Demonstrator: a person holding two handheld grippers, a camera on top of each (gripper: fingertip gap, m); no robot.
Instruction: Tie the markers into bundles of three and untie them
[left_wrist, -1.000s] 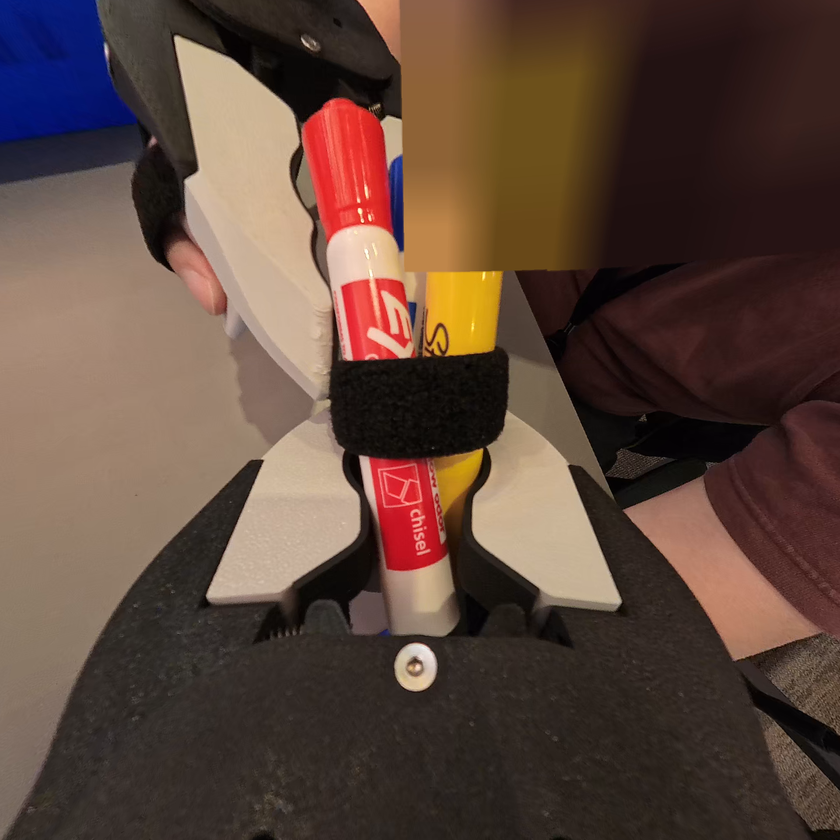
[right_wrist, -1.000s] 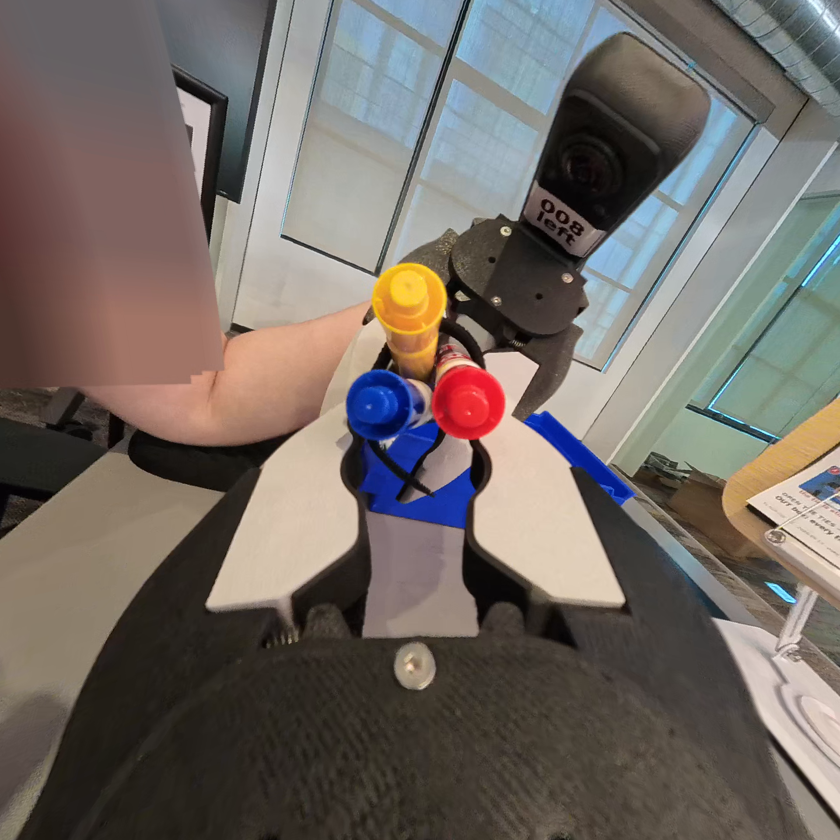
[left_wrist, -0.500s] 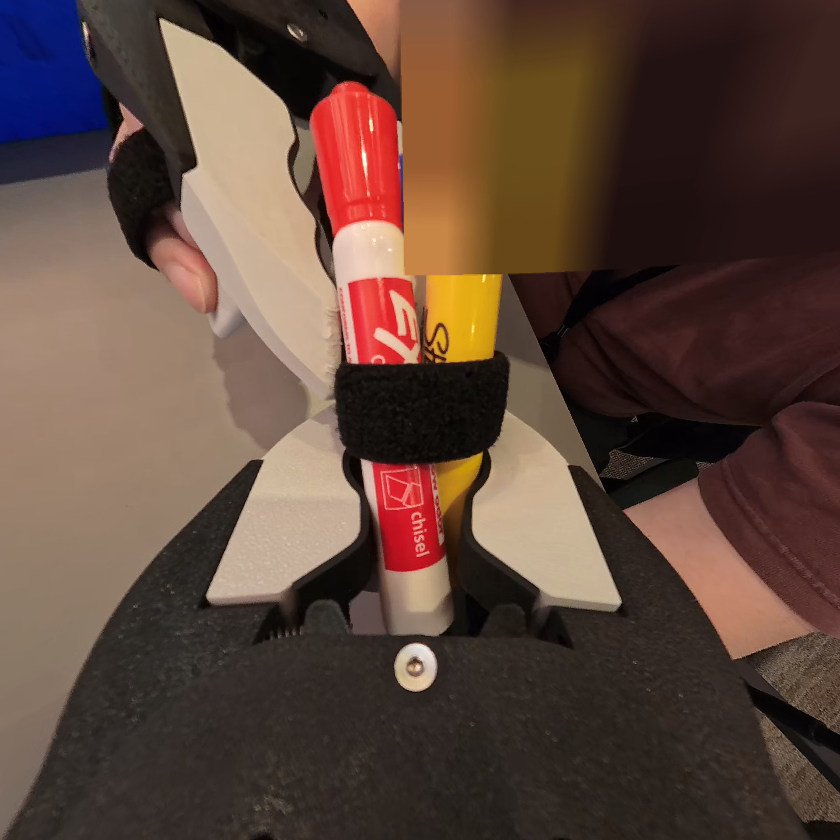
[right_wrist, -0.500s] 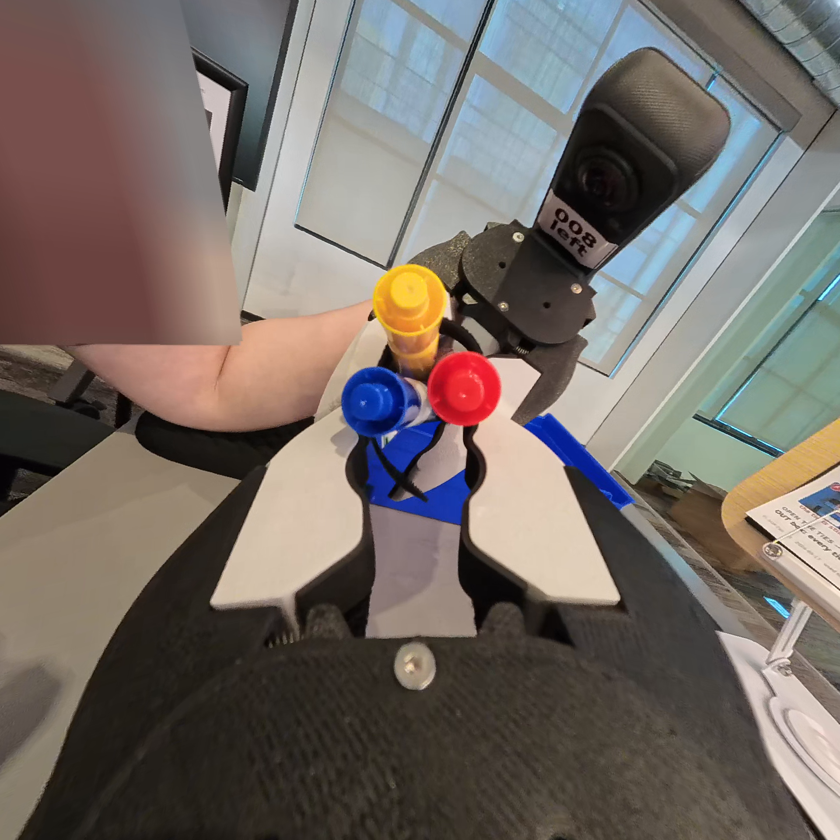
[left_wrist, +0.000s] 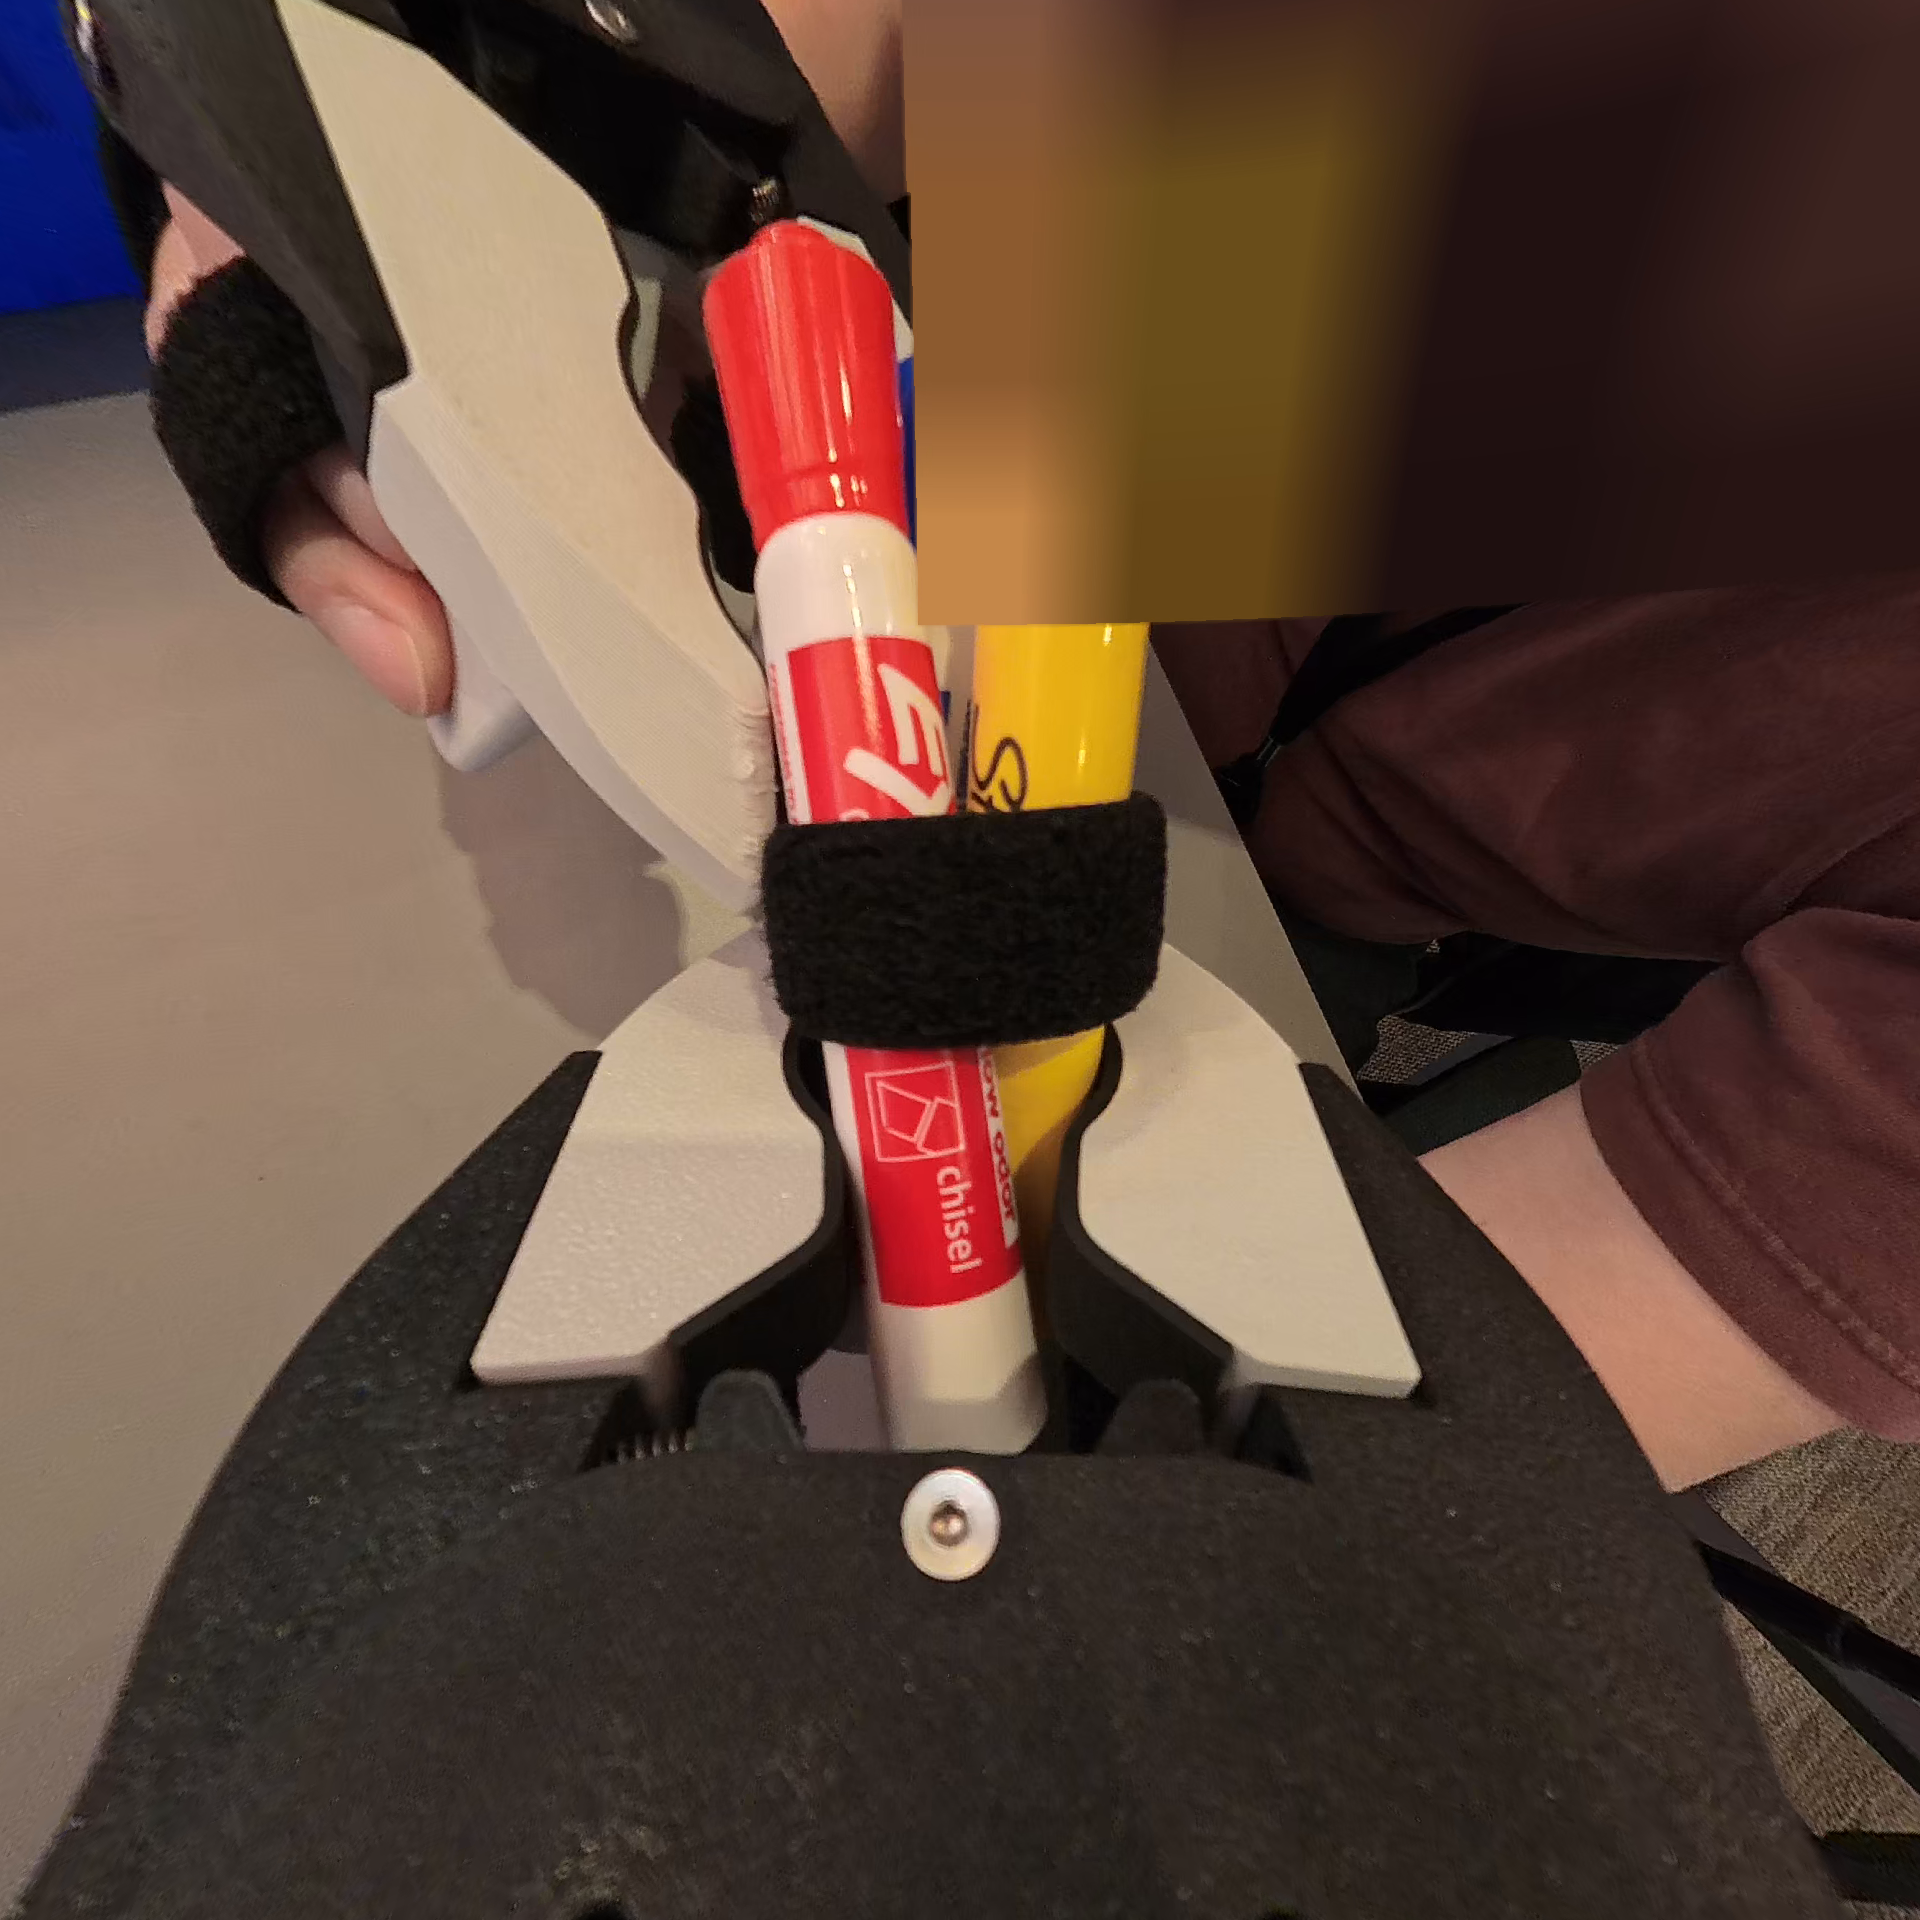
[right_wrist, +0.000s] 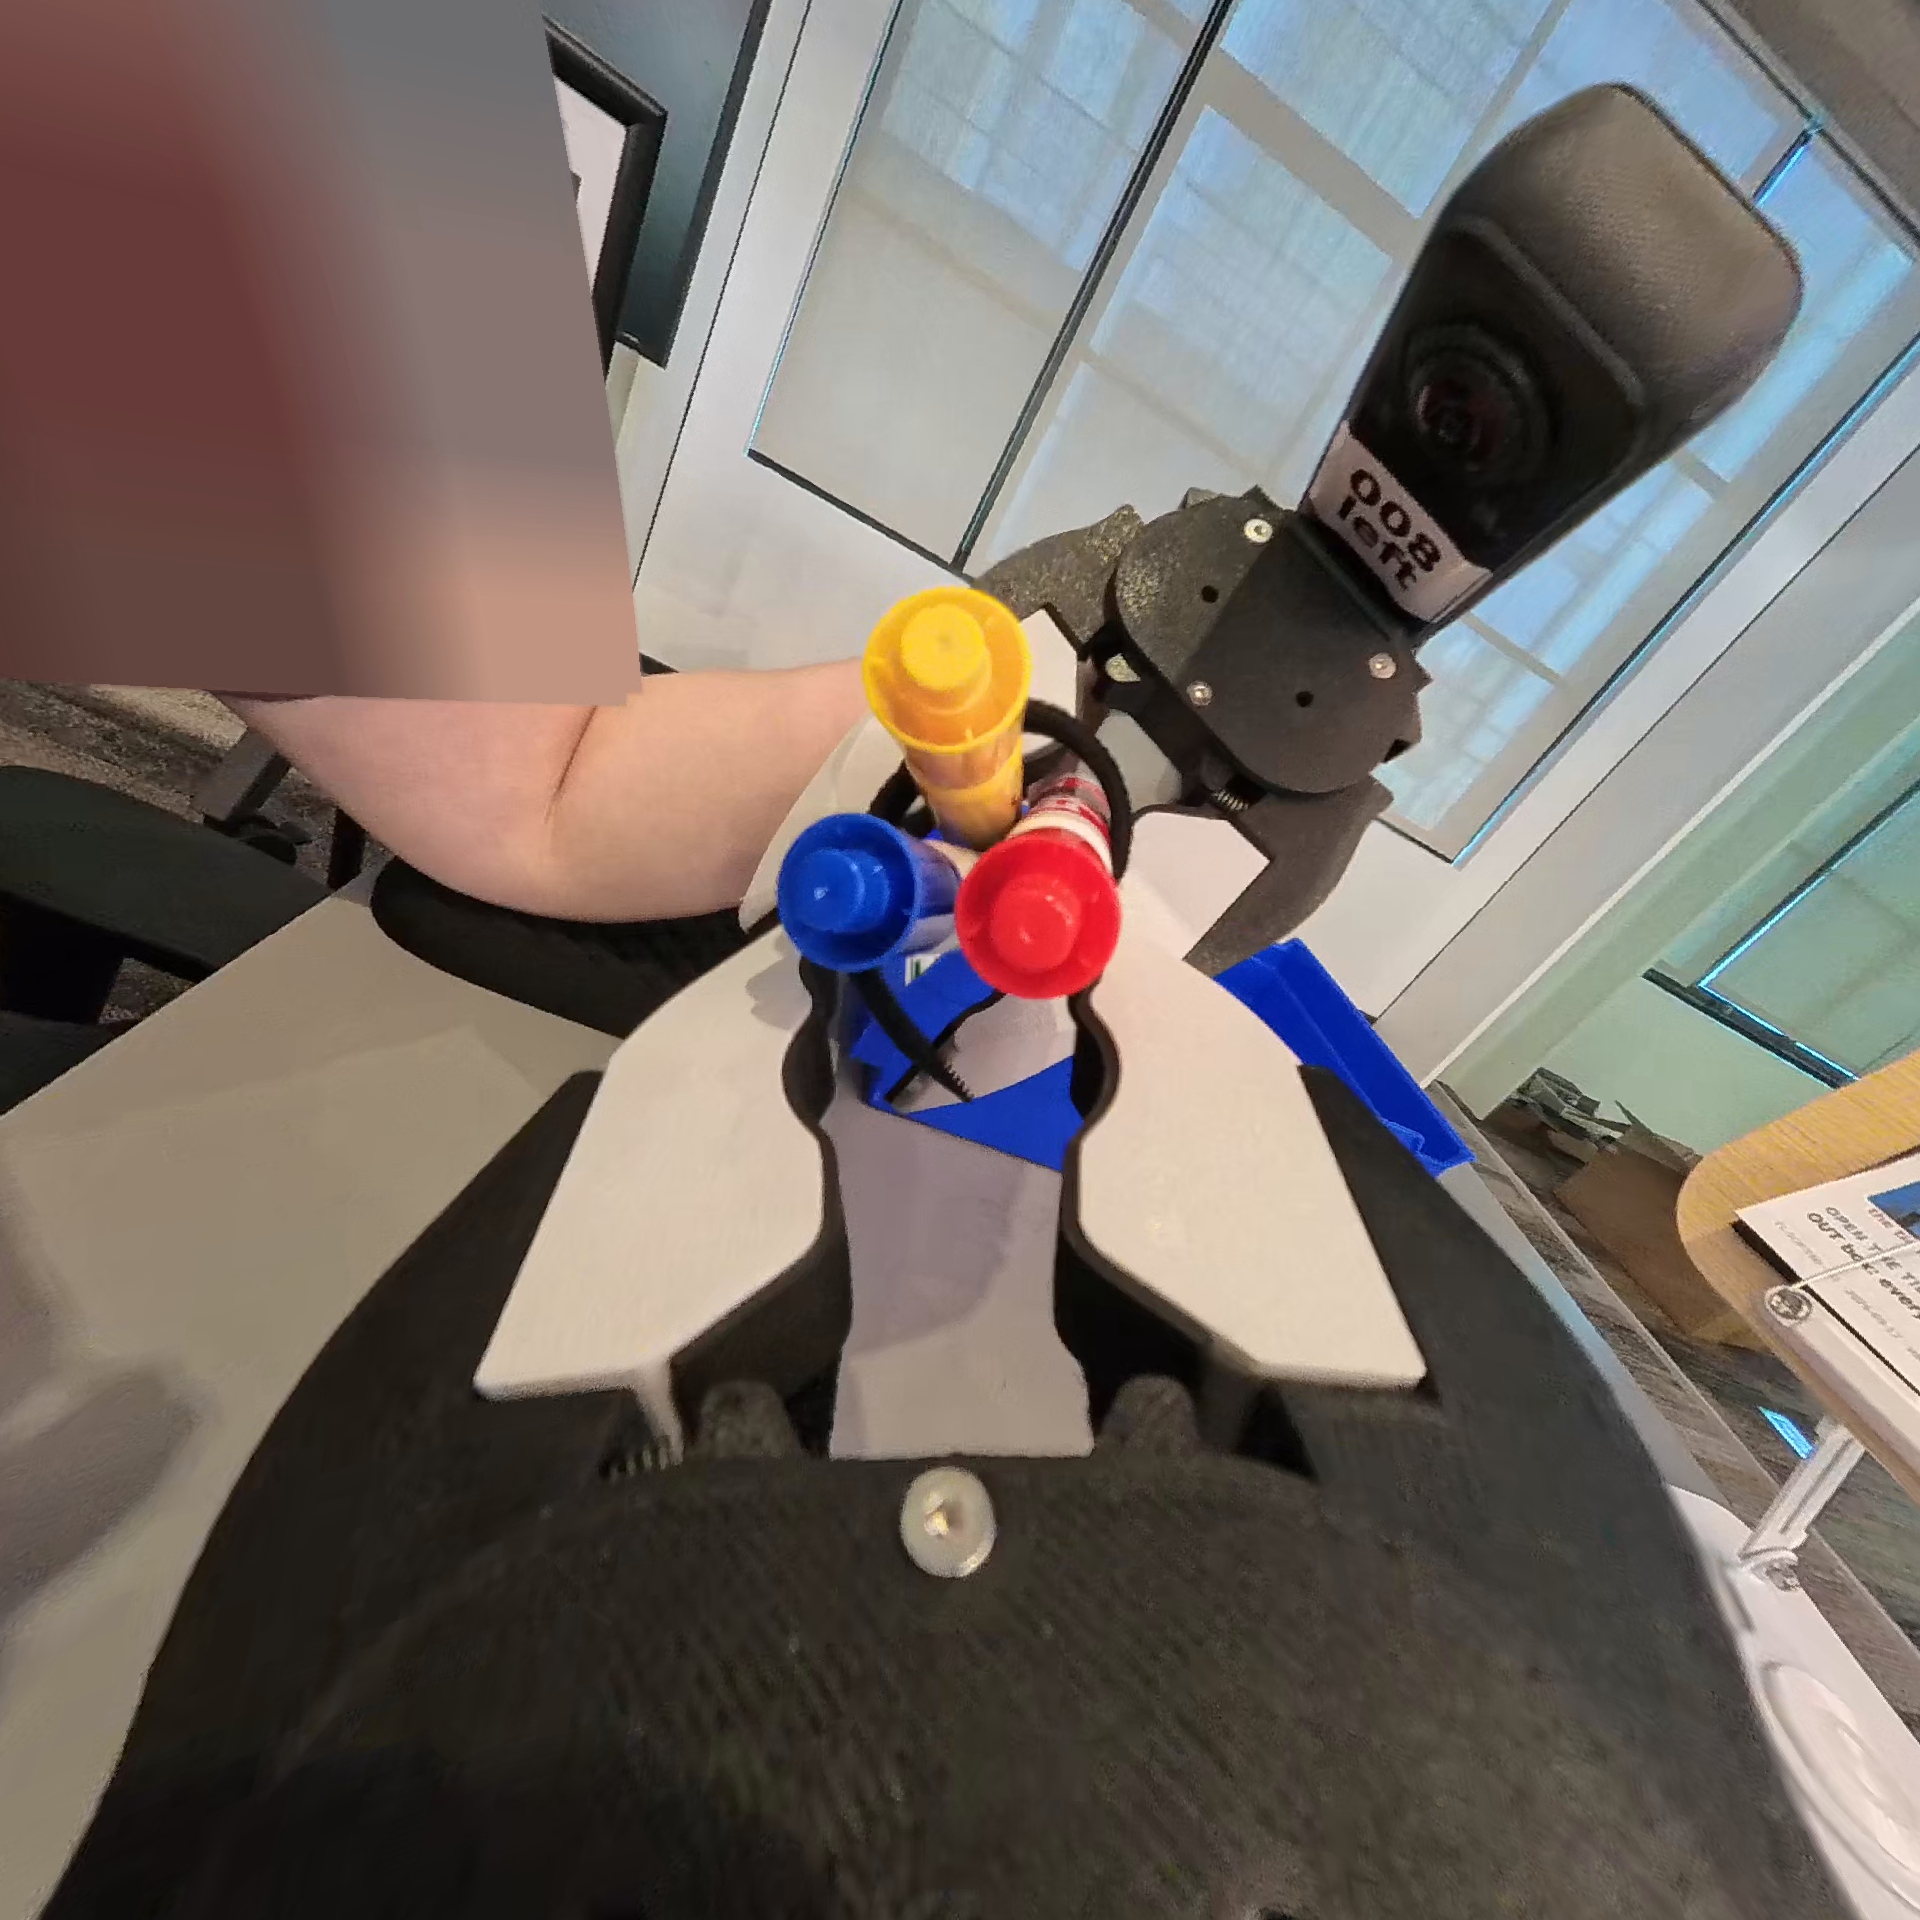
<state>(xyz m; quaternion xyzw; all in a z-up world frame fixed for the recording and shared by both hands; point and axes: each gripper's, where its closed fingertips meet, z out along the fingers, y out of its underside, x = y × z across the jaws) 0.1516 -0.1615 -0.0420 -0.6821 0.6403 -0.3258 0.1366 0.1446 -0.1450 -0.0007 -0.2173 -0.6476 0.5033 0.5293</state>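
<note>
A bundle of three markers, red (left_wrist: 821, 416), yellow (left_wrist: 1060, 717) and blue (left_wrist: 904, 416), is wrapped by a black hook-and-loop strap (left_wrist: 966, 904). My left gripper (left_wrist: 961, 966) is shut on the bundle just below the strap. In the right wrist view the red (right_wrist: 1039, 914), blue (right_wrist: 842, 894) and yellow (right_wrist: 945, 665) caps point at the camera. My right gripper (right_wrist: 951, 935) closes on the bundle from the cap end, with the blue and red markers against its fingers. One of its fingers (left_wrist: 582, 623) touches the red marker beside the strap. The strap's thin tail (right_wrist: 914, 1049) hangs between the fingers.
The bundle is held above a beige table (left_wrist: 208, 935). A blue bin (right_wrist: 1340, 1049) stands behind it. A person's forearm (right_wrist: 623, 790) lies at the left. A wooden stand with a printed sheet (right_wrist: 1818, 1195) is at the right. My two grippers' fingertips are within a few centimetres of each other.
My right gripper has tilted and come a little closer along the bundle, so the caps look larger. Its fingertip stays beside the strap. My left gripper keeps its hold.
</note>
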